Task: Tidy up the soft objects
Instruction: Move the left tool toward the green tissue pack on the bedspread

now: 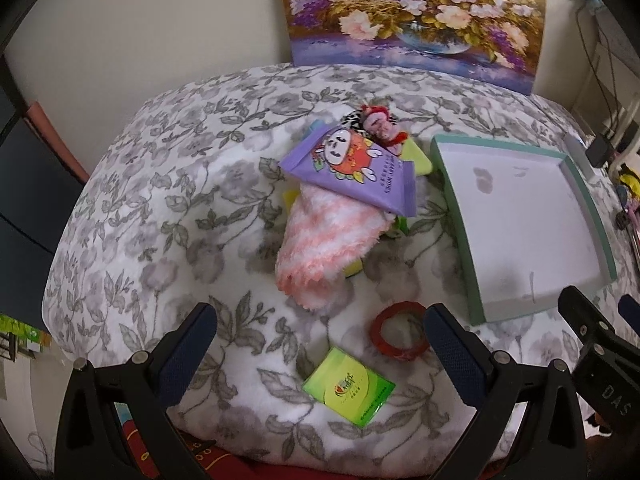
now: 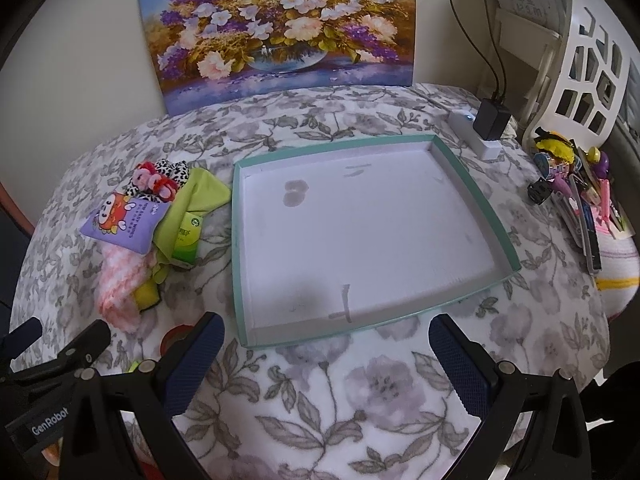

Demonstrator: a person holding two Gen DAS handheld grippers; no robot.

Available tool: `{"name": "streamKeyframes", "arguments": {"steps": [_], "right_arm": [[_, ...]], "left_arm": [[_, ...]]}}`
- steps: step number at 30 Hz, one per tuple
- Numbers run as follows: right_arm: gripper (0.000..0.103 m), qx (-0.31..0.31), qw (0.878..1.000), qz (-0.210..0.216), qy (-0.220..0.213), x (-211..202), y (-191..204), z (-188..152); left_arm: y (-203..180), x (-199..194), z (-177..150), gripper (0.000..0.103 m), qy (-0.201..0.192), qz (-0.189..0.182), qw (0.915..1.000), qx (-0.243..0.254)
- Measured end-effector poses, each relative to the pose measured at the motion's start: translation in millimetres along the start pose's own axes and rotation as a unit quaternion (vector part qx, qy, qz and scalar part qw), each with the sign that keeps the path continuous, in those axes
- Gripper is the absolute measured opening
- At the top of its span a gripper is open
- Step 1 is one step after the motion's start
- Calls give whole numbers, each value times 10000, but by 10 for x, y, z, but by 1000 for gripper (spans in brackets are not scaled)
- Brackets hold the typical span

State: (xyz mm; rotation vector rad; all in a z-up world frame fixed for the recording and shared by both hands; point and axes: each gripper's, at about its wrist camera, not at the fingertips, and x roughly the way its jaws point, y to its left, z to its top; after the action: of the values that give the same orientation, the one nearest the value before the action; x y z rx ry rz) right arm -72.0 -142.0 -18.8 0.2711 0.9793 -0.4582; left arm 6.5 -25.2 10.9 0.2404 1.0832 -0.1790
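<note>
A pile of soft things lies on the floral blanket: a pink-and-white fluffy cloth [image 1: 324, 236] [image 2: 118, 280], a purple wipes pack [image 1: 354, 170] [image 2: 122, 222] on top of it, a small pink plush toy [image 1: 380, 124] [image 2: 154, 180] and a green cloth [image 2: 196, 196]. A shallow teal-rimmed box [image 1: 450, 208] [image 2: 238, 248] with a white bottom lies empty to the pile's right. A green tissue pack [image 1: 348, 390] and a red tape ring [image 1: 400, 336] lie nearer me. My left gripper [image 1: 320, 344] hangs open above them. My right gripper [image 2: 326, 356] is open over the blanket before the box.
A flower painting [image 2: 280, 28] leans on the wall behind. A charger on a white power strip [image 2: 490, 128] and a heap of small trinkets [image 2: 572, 188] sit at the right edge. A white lattice basket [image 2: 592, 80] stands beyond them.
</note>
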Motion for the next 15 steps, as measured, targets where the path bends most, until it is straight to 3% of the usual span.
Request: {"name": "streamKeyframes", "arguments": {"steps": [15], "right_arm": [[103, -163, 9997, -54, 145, 189, 68, 14]], "left_arm": [[72, 159, 68, 103, -59, 273, 9994, -182]]}}
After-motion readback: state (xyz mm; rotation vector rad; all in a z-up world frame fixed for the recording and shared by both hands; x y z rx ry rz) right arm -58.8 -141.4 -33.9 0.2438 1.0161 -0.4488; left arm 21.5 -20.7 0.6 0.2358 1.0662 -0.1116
